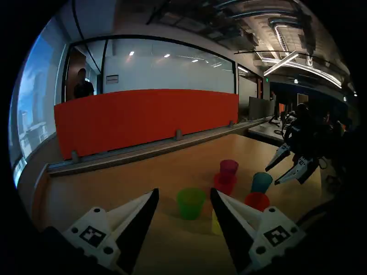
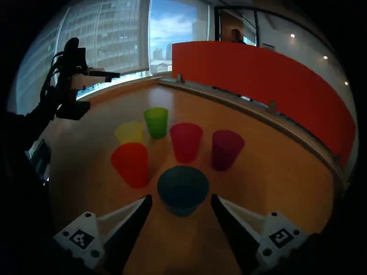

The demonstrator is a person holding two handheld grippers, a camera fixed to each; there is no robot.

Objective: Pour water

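Note:
Several coloured plastic cups stand in a cluster on the wooden table [image 2: 280,183]. In the right gripper view the teal cup [image 2: 182,190] sits just beyond my open right gripper [image 2: 181,198], between its fingertips but untouched. Behind it are an orange cup [image 2: 131,164], a yellow cup [image 2: 130,133], a green cup [image 2: 156,122], a red cup [image 2: 186,142] and a magenta cup [image 2: 225,149]. In the left gripper view my left gripper [image 1: 184,191] is open, with the green cup [image 1: 191,201] just ahead of its tips. The right gripper [image 1: 272,176] hovers open by the teal cup [image 1: 261,182].
An orange partition [image 1: 147,117] on a rail runs along the table's far edge, and a person stands behind it at the far left. Windows line one side of the room [image 2: 105,41]. Bare tabletop [image 1: 137,174] surrounds the cups. The left gripper [image 2: 103,87] is held high at the left.

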